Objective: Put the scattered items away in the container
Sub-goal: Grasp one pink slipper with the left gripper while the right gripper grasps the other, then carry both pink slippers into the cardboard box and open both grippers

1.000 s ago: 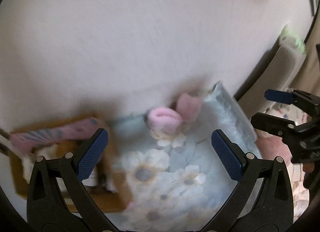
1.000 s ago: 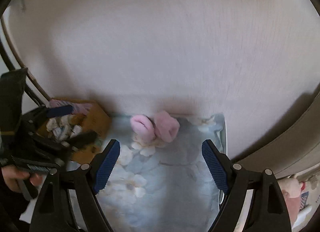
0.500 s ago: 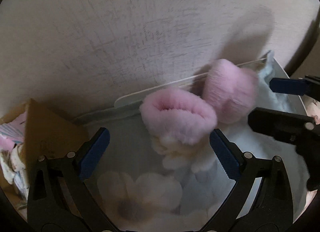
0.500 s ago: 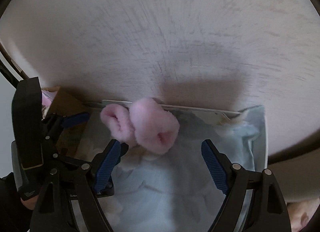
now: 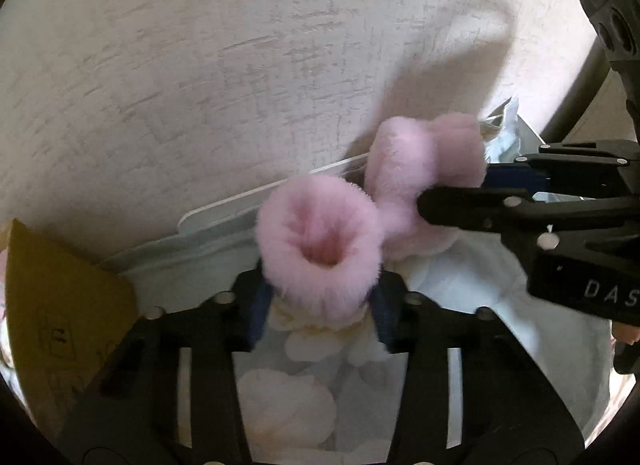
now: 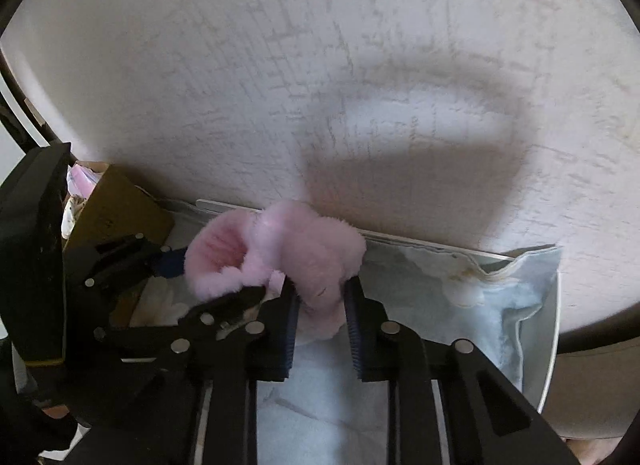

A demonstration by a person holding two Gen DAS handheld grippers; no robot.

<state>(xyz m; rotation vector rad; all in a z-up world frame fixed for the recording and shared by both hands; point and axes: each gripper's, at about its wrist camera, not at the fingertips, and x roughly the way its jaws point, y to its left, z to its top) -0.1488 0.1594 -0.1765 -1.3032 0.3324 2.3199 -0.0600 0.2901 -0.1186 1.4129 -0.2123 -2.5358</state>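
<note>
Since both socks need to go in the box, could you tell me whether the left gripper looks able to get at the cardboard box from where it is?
Probably yes: the cardboard box sits just left of the left gripper, nothing between them, though the gripper is shut on a pink sock.

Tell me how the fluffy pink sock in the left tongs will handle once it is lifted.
Probably soft and squashy: the pink sock bulges around the left tongs closed on it. Likely light, being fuzzy fabric. Its open cuff looks floppy, so it may sag and could snag its neighbour sock, which it touches.
</note>
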